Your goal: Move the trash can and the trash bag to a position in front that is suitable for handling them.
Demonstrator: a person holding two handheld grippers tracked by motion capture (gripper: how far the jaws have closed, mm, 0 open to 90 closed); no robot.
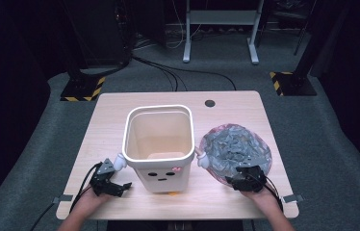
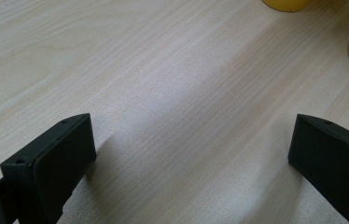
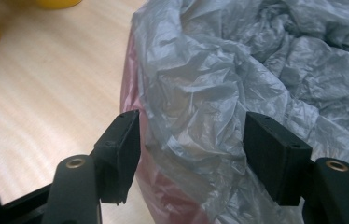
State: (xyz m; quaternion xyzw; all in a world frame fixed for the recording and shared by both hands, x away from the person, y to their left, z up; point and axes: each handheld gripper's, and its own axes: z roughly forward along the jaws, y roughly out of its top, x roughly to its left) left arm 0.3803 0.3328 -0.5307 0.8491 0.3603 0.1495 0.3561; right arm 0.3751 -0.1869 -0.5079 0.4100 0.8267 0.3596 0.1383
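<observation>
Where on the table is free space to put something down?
The table is bare left of the white bin and behind it. The right side is crowded by the grey plastic bag, with the right gripper at its near edge.

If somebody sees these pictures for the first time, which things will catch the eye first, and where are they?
First comes the white bin with a small face on its front, standing mid-table. To its right lies a crumpled grey plastic bag over something pink, and the right gripper has its jaws around a fold at the bag's near edge. The left gripper waits open over bare wood left of the bin.
</observation>
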